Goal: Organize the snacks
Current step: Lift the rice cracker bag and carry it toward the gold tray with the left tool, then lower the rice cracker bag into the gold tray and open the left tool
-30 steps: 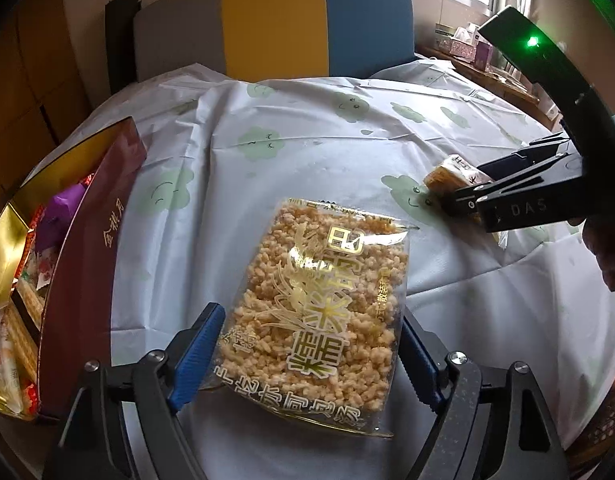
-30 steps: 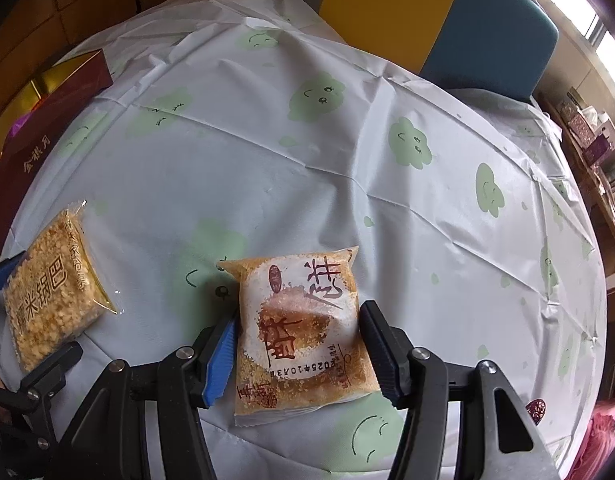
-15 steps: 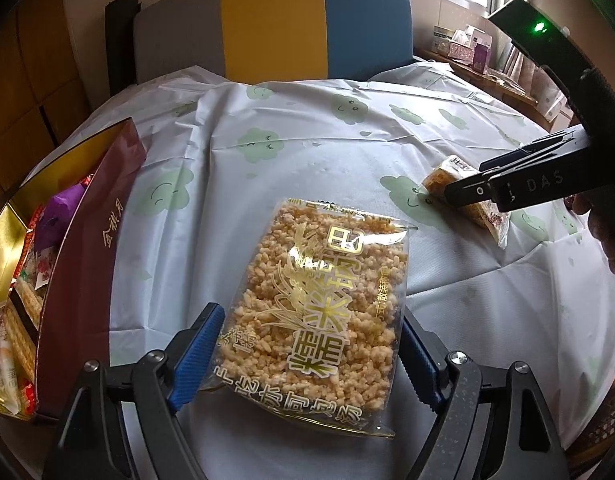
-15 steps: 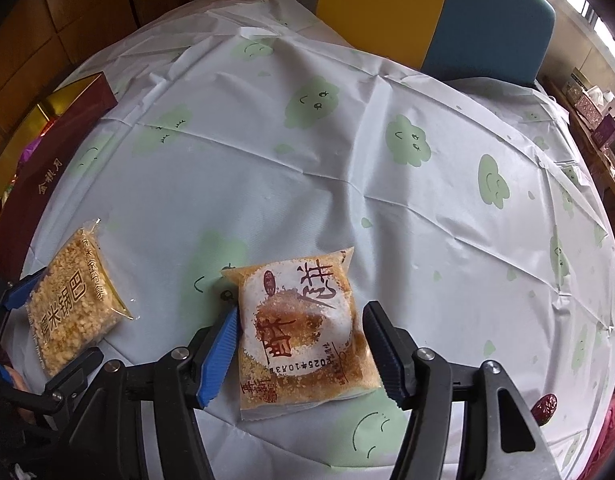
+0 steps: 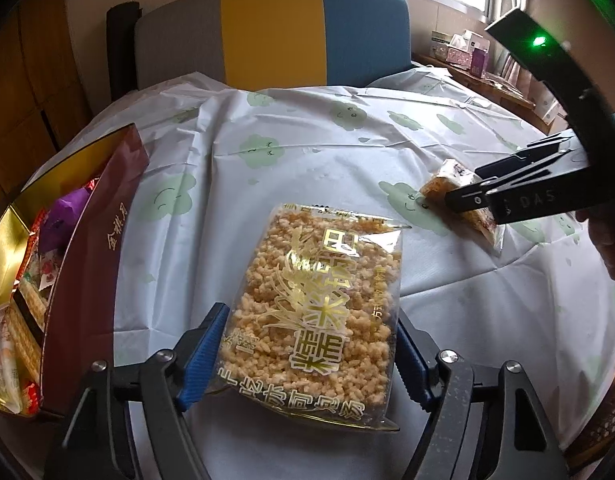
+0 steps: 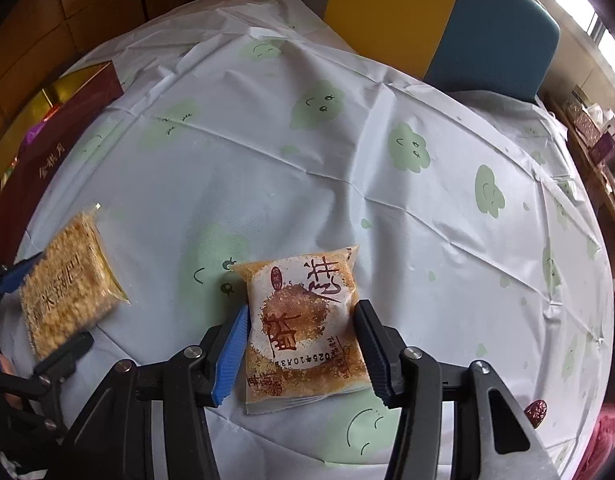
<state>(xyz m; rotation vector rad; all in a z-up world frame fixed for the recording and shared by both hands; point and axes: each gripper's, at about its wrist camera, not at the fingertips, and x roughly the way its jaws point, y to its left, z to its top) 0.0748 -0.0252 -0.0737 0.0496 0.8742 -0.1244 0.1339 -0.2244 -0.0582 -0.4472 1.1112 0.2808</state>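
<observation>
Two tools closing | left tool (image 5: 303, 356) squeezing rice-crisp packet (image 5: 315, 304) on surface (image 5: 307, 176) | right tool (image 6: 301, 344) pinching pastry packet (image 6: 303, 320) | both light, crinkly, crumbly; gripping side edges looks safest

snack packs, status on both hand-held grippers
Left hand-held gripper closing on rice-crisp pack. Right hand-held gripper closing on pastry pack. Nothing in the way.

We see our black two-finger right gripper (image 6: 301, 344) with ribbed blue pads (image 6: 229, 354), silver screws and angular plastic arms.
</observation>
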